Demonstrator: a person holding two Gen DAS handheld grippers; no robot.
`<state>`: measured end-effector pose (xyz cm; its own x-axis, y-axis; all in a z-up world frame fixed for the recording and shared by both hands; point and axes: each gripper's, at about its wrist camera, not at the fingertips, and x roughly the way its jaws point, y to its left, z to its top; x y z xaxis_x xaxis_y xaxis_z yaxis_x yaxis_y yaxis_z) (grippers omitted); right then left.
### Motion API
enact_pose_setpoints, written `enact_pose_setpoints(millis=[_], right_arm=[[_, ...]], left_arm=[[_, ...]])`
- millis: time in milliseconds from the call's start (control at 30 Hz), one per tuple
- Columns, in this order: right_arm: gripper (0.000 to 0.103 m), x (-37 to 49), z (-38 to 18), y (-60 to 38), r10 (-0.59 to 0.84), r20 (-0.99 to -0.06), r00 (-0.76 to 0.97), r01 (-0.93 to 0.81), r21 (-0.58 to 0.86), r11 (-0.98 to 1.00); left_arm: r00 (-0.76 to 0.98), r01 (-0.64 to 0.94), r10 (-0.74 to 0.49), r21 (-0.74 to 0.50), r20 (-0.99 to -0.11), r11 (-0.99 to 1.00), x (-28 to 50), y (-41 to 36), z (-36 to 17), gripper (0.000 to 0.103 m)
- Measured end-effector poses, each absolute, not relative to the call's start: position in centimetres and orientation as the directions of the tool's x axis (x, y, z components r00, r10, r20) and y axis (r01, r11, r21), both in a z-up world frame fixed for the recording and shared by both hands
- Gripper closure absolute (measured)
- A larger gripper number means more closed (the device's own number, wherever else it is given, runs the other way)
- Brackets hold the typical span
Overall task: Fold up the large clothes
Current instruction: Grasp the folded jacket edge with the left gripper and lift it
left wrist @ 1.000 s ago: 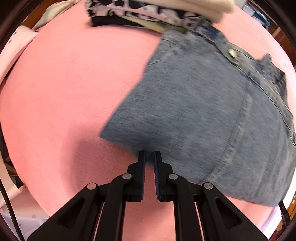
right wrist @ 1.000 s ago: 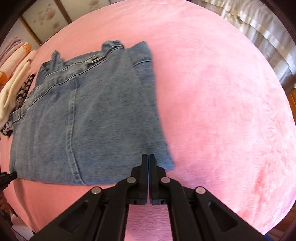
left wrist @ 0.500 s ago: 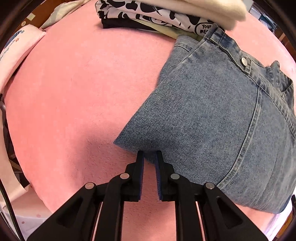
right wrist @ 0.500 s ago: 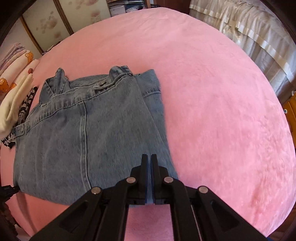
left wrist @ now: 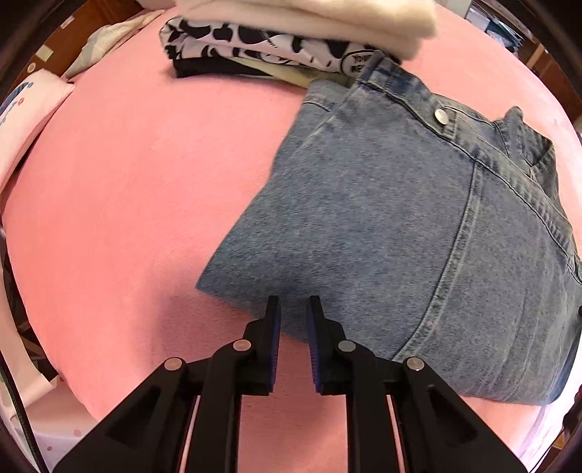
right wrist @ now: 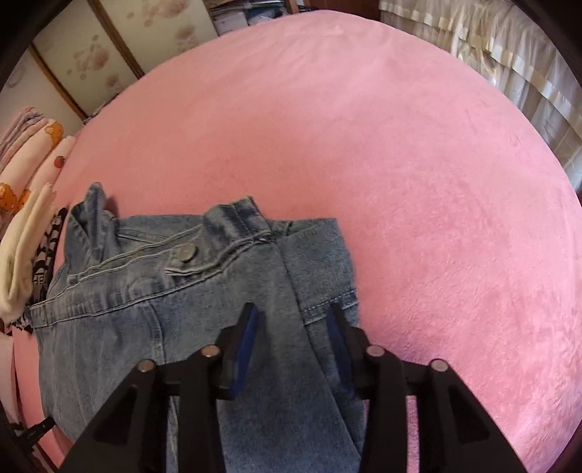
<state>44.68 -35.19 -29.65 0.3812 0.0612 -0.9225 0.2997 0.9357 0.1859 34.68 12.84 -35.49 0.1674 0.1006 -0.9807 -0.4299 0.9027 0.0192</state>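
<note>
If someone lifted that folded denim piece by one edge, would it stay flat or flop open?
The folded denim garment would probably sag and unfold, since only stacked layers lie loose on the pink bed cover. Its thick seams and metal button suggest it is fairly heavy, stiffish cloth, unlikely to slide.

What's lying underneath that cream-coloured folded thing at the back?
Under the cream garment: a black-and-white patterned garment, then darker folded layers, stacked on the pink cover. Their covered parts stay hidden.

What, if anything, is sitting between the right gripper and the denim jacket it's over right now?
Nothing visible. The right gripper hangs directly above the folded denim jacket, near its right edge; its jaws have just been opening, with only bare denim showing between them. The stack of folded clothes lies off to the jacket's far left side.
</note>
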Motion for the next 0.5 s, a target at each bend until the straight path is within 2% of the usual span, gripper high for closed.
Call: enact_pose_setpoints(millis=[33, 100, 367, 500], right_arm=[[0.077, 44.7, -29.8, -35.3, 0.054, -0.925, 0.377, 0.309, 0.180, 0.934], [0.101, 44.5, -29.9, -35.8, 0.103, -0.915, 0.390, 0.310, 0.236, 0.921], [0.102, 43.6, -28.5, -36.5, 0.119, -0.899, 0.421, 0.344, 0.279, 0.897], [0.102, 43.5, -28.6, -35.7, 0.052, -0.909, 0.413, 0.314, 0.196, 0.929]], left_arm=[[0.168, -0.428, 0.101, 0.020, -0.981, 0.904, 34.8, 12.6, -35.5, 0.090], [0.171, -0.422, 0.095, 0.015, -0.981, 0.906, 35.0, 12.3, -35.3, 0.090], [0.174, -0.412, 0.085, 0.006, -0.981, 0.911, 35.1, 12.0, -35.0, 0.090], [0.163, -0.411, 0.088, 0.013, -0.983, 0.911, 35.1, 12.4, -35.4, 0.090]])
